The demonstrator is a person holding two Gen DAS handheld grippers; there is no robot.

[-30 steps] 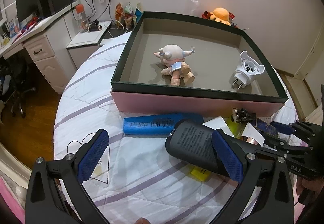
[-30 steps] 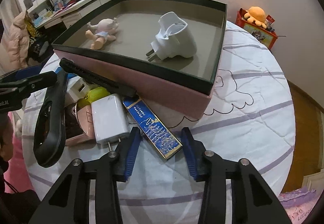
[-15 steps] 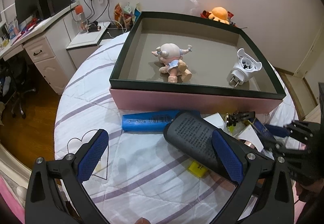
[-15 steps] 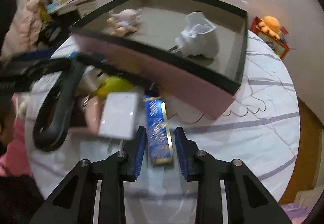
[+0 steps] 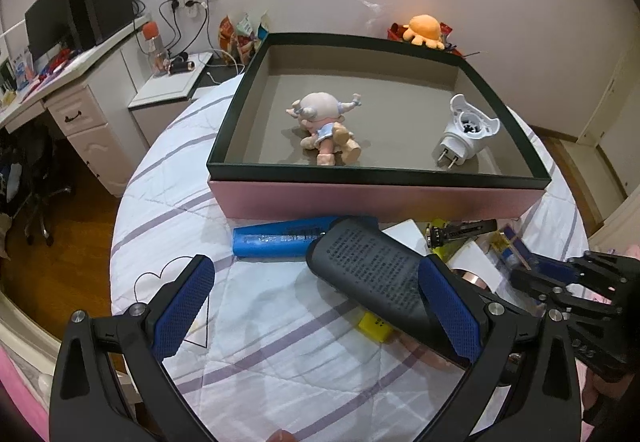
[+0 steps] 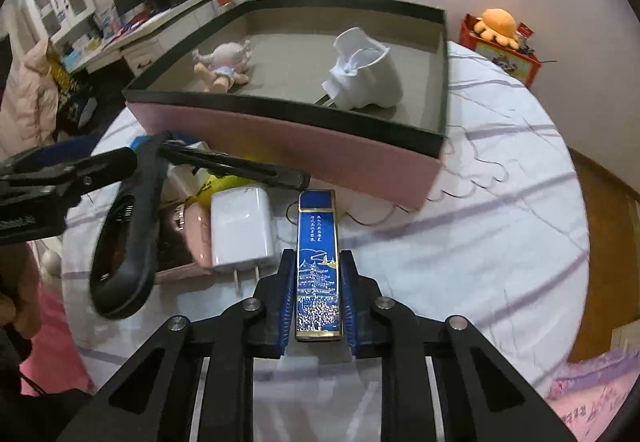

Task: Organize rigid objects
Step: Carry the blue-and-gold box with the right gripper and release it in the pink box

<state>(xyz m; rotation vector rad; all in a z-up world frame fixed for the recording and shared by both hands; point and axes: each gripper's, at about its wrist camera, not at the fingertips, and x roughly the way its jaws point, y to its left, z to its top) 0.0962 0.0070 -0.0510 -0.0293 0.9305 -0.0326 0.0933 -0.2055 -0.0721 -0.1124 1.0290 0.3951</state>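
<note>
Soft, even indoor light, faint shadows, strong fisheye bending with dark corners, slight blur at right-wrist edges.

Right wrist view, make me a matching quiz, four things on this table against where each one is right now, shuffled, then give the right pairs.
Things:
1. blue lighter
2. white plug adapter
3. white charger
4. black tool

Places:
A. inside the box, beside the doll
B. on the table, prongs toward the camera
C. between the right gripper's pads
D. by the left gripper

Pairs: 1-C, 2-A, 3-B, 4-D
</note>
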